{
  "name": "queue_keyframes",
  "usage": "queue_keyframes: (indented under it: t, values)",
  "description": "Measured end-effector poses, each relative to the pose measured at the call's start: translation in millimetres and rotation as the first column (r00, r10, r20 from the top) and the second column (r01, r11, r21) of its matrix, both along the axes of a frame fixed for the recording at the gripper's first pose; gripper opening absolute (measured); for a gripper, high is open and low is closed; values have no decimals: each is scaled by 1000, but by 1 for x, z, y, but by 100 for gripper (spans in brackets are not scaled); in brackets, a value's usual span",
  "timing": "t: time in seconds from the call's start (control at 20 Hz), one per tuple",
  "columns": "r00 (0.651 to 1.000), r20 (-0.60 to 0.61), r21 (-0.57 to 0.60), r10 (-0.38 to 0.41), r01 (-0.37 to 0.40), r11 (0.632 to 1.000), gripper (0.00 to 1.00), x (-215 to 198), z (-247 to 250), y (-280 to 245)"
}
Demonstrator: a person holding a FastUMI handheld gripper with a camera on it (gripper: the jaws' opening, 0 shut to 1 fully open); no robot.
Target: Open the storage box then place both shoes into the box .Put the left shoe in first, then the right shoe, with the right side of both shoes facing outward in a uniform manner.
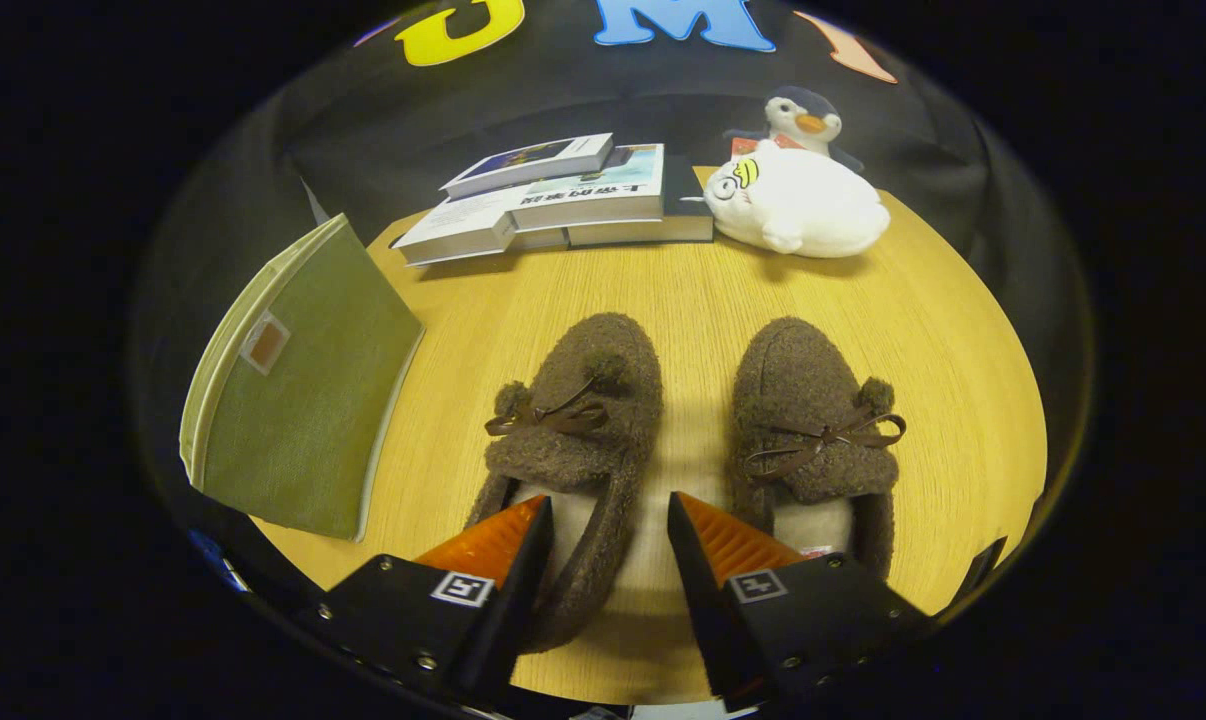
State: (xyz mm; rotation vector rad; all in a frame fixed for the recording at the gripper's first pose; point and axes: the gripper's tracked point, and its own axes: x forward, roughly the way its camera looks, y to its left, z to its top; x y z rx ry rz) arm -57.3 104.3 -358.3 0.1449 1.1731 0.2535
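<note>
Two fuzzy brown slippers sit side by side on the round wooden surface (663, 290), toes pointing away, each with a thin ribbon bow and a small pompom. The left slipper (573, 420) lies just ahead of the gripper (608, 515), and its inner heel wall runs down into the gap between the two fingers. The jaws stand open, pressing on nothing; one finger sits over the left slipper's pale lining, the other over the heel of the right slipper (813, 420). Off beside the left slipper, the green fabric storage box (298, 400) lies folded flat, hanging partly over the surface's rim. Beyond the slippers, a stack of books (563, 195) rests near the far rim, with a white plush seal (798, 205) just beside it and a plush penguin (803, 120) behind.
</note>
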Motion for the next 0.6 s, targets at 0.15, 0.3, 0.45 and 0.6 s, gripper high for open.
queue_keyframes:
  t: [0.15,0.3,0.45,0.6]
  values:
    - [999,-43,17,-12,13,1000,55,-4,-9,4]
    - [998,-54,46,-41,44,998,56,-2,-8,9]
    - [996,-85,32,-38,40,999,24,-5,-10,5]
    - [984,-98,83,-149,157,984,1,1,-5,6]
